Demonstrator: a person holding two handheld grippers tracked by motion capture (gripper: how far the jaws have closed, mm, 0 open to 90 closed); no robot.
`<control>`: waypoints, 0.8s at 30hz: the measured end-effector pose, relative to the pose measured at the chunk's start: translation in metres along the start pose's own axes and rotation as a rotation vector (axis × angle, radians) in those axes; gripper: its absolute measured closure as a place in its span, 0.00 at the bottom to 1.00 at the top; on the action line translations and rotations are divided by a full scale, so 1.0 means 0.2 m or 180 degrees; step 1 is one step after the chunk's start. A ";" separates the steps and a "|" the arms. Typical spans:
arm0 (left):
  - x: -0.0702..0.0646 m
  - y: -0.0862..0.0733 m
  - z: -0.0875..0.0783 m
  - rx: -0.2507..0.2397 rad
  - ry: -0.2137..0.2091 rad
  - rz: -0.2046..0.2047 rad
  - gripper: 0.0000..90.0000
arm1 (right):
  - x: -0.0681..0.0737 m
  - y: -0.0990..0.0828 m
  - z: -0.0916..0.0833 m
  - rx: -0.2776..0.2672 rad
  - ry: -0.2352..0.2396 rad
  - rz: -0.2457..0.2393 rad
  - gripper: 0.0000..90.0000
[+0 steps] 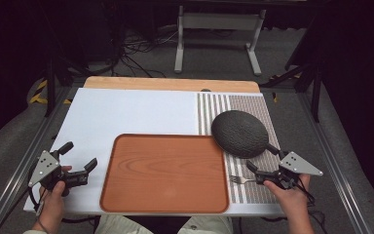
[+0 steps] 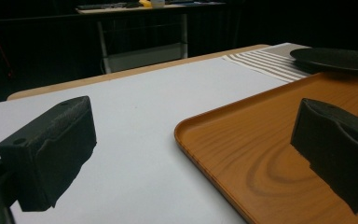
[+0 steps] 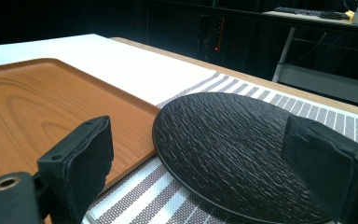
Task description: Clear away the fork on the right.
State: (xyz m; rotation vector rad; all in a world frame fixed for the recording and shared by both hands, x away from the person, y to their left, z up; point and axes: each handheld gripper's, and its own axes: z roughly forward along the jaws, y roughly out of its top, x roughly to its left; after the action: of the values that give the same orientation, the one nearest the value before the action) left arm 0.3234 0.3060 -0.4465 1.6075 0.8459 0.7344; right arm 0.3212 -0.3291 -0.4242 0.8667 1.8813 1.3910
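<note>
Nothing is moved yet: both claws, left claw (image 1: 80,157) and right claw (image 1: 262,157), gape empty; plate (image 1: 239,133) and fork (image 1: 241,179) lie off the tray (image 1: 165,173).

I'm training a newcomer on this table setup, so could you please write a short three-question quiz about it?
1. True or false: the wooden tray carries a plate.
2. What lies on the striped mat in front of the right gripper? A) spoon B) fork C) knife
3. Which edge of the tray does the black plate overlap?

Key:
1. False; it is bare.
2. B, the fork.
3. Its far right corner; the rest of the plate lies on the mat.
</note>
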 end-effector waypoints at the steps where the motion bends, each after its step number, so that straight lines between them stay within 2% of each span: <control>1: 0.00 0.00 0.00 0.0001 0.0001 -0.0001 0.00 | 0.00 0.00 0.00 0.0001 -0.0001 0.0001 0.11; 12: 0.00 0.00 0.00 0.0004 0.0016 -0.0008 0.01 | 0.00 0.02 0.00 -0.0001 0.0014 0.0017 0.11; 17: 0.00 0.00 0.00 0.0025 0.0001 0.0001 0.00 | -0.02 0.06 0.01 0.0107 0.0014 -0.0037 0.11; 19: 0.00 0.00 0.00 0.0020 0.0003 0.0008 0.00 | -0.03 0.12 0.01 0.0233 0.0040 -0.0185 0.12; 20: 0.00 0.00 0.00 0.0013 0.0013 -0.0003 0.00 | -0.04 0.14 0.01 0.0263 0.0051 -0.0211 0.12; 24: 0.01 0.00 0.00 0.0018 0.0019 -0.0009 0.00 | -0.06 0.18 0.00 0.0291 0.0107 -0.0234 0.13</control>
State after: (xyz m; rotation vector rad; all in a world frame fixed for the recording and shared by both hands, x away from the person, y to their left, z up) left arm 0.3239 0.3071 -0.4460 1.6095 0.8549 0.7357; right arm 0.3331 -0.3298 -0.3889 0.8141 1.9953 1.2915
